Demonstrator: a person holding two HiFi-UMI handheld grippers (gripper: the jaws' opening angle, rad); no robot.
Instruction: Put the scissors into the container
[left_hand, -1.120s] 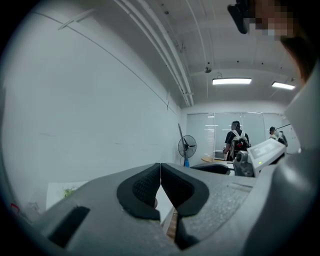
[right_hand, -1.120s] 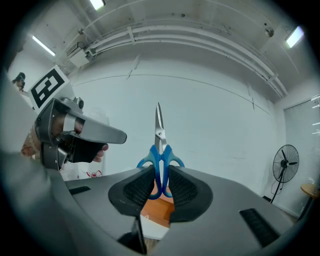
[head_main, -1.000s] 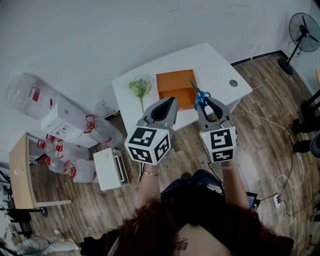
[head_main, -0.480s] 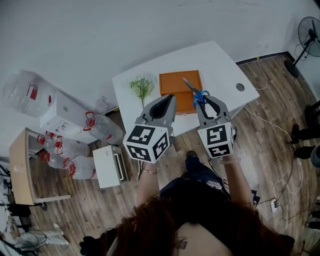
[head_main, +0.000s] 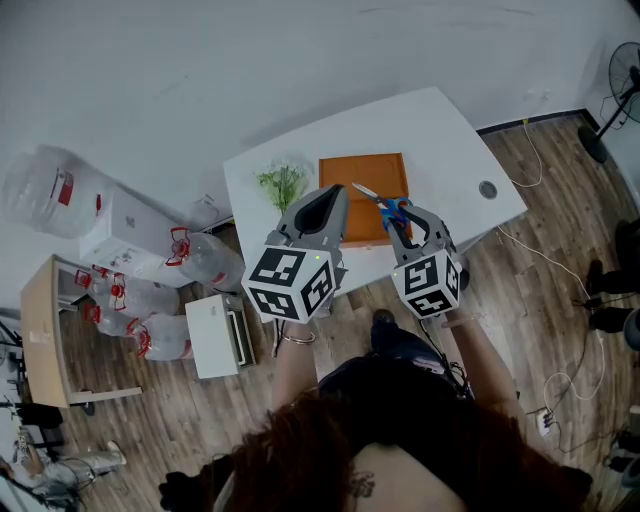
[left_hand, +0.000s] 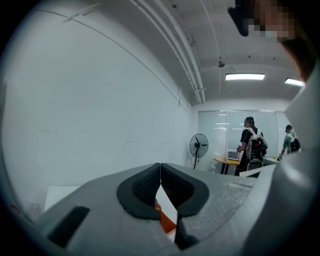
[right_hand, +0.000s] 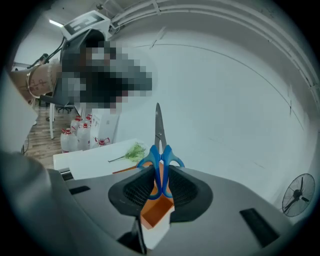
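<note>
Head view: your right gripper (head_main: 400, 213) has carried the scissors (head_main: 377, 198) left, from the orange container's (head_main: 345, 172) right edge to above its near right part. Left gripper view: your left gripper (left_hand: 160, 172) has its jaws closed on nothing. Right gripper view: the jaws clamp the scissors' blue handles.

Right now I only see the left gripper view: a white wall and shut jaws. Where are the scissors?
Observer: The right gripper grips the scissors by their blue handles, blades pointing away from it.
Operator: What's the orange bit below my jaws?
Observer: An open orange box on the white table; in the head view the scissors show over it.
Operator: Anything else there?
Observer: A green sprig, lying left of the box.
</note>
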